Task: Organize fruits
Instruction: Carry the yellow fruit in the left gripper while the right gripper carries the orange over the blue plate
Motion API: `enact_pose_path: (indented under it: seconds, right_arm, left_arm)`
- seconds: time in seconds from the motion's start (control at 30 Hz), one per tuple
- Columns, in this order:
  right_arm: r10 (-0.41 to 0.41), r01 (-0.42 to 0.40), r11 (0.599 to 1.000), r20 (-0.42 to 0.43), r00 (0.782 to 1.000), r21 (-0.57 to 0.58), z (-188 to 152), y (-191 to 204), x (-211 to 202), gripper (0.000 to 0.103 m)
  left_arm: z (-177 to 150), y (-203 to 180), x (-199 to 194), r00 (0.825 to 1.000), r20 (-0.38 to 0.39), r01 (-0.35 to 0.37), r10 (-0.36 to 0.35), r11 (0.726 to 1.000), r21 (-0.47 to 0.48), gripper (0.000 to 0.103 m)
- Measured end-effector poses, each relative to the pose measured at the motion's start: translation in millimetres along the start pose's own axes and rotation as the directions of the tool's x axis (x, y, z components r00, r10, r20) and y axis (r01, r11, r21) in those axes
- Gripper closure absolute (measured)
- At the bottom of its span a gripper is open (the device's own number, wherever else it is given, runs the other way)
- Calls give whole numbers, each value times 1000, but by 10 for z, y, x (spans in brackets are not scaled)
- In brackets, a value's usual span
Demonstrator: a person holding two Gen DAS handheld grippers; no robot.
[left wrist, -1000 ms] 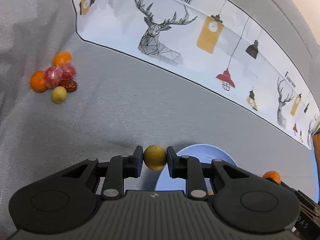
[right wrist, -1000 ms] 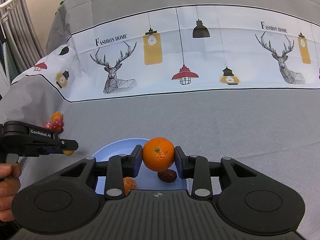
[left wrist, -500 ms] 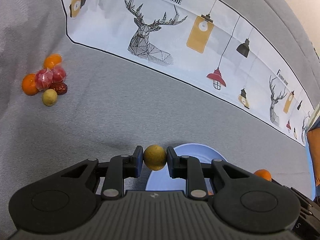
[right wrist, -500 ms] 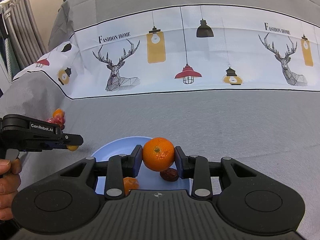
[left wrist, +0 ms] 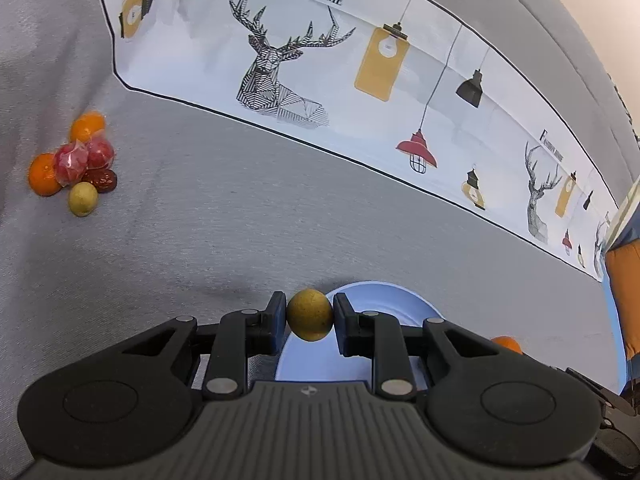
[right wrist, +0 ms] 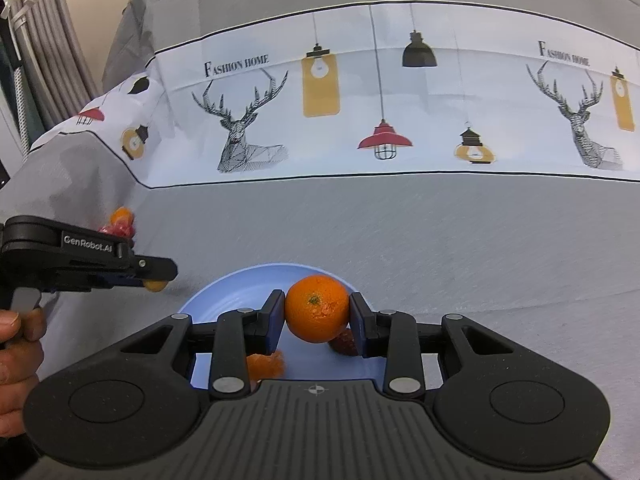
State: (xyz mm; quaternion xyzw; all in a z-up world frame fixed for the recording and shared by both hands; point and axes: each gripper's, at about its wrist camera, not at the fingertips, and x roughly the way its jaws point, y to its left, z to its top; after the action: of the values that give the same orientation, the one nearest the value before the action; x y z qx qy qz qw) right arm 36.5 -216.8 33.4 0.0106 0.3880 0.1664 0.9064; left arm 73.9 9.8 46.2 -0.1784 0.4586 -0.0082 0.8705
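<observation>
Left wrist view: your left hand-held gripper (left wrist: 310, 316) pinches the yellow-brown fruit (left wrist: 309, 315) at the blue plate (left wrist: 384, 300) rim. Your right hand-held gripper (right wrist: 316, 310) clamps the orange (right wrist: 317, 307) over the plate (both poised to drop). Loose pile (left wrist: 74, 162) waits far left on the worktop (left wrist: 240, 220).

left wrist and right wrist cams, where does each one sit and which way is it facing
Left wrist: sits on the left gripper, looking forward and down along its fingers, shut on a yellow-brown fruit over the blue plate; a fruit pile lies far left on the grey tablecloth.
Right wrist: sits on the right gripper, aimed the same way, shut on an orange above the plate; the person's hand shows at left.
Shared: the plate, fruit pile, deer-print cloth, and the left gripper seen side-on.
</observation>
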Motion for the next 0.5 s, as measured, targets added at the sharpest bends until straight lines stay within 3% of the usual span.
enact_pose_path:
  seconds: [0.2, 0.5]
  right_arm:
    - [3, -3, 1000, -9, 1000, -19, -10, 38, 23, 67]
    - [3, -3, 999, -19, 1000, -32, -22, 70, 55, 67]
  left_arm:
    - [-25, -86, 26, 998, -22, 54, -53, 998, 26, 76]
    - [-143, -319, 57, 990, -65, 131, -123, 982, 138, 76]
